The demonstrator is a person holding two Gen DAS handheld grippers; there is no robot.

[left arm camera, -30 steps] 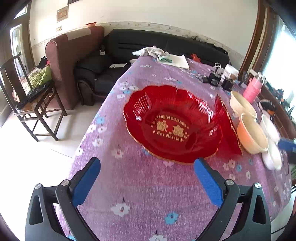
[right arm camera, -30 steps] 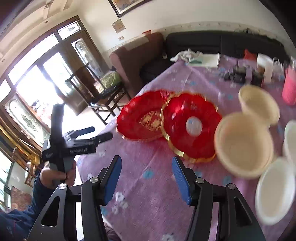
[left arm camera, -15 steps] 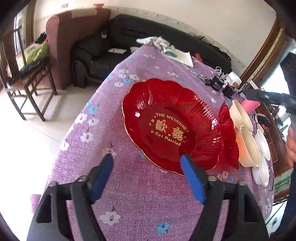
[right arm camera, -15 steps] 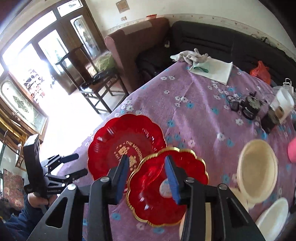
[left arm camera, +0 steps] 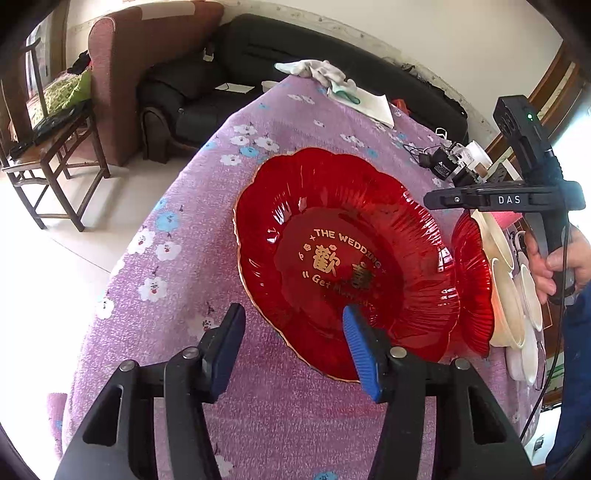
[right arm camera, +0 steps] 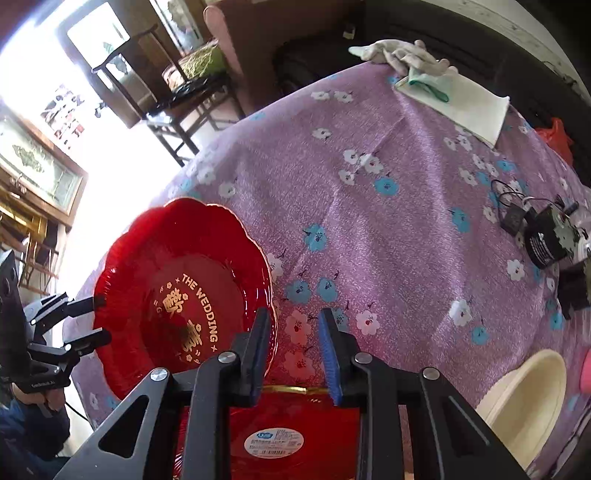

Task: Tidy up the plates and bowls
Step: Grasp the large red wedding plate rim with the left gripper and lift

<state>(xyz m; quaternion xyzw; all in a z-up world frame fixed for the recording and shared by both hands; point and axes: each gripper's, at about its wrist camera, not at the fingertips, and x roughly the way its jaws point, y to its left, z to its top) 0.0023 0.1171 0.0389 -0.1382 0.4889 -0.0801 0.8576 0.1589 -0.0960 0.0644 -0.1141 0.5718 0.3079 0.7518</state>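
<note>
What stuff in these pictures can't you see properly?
- Left wrist view: the gold words on the big red plate are partly covered by the left gripper.
- Left wrist view: the cream bowls show only edge-on behind the second red plate; their insides are hidden.
- Right wrist view: the second red plate sits mostly under the right gripper; its sticker print is too small.
- Right wrist view: one cream bowl is partly hidden.

Black sofa (left arm camera: 332,70) against cream wall (left arm camera: 424,26) — maroon armchair (left arm camera: 140,66) beside it. Dark wooden chair (left arm camera: 48,140) on pale floor (left arm camera: 92,229); strong daylight at left.
</note>
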